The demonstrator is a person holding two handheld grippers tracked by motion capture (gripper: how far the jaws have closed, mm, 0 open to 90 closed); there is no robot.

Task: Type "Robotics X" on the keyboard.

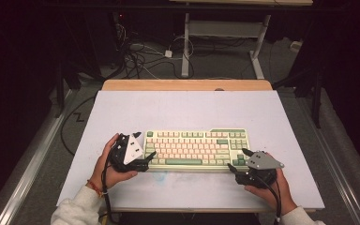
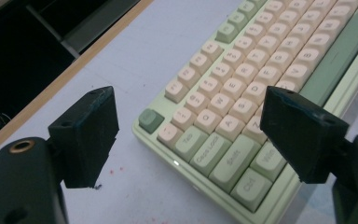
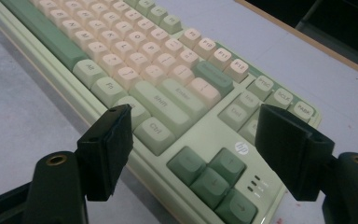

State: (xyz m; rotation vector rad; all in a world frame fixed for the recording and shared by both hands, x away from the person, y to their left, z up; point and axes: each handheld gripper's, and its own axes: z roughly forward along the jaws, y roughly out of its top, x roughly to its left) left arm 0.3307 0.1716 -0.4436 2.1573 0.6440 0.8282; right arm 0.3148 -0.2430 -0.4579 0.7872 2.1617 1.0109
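My left claw's view cuts the keyboard [image 2: 242,107] off at its right edge; its near corner sits hidden behind my jaw.

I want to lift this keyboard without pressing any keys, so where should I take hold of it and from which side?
Grip the keyboard by its two short ends, one tool from each side. It lies flat and long, its top crowded with keys, but the end rims are bare. The left tool and right tool already stand open at those ends, near the front corners.
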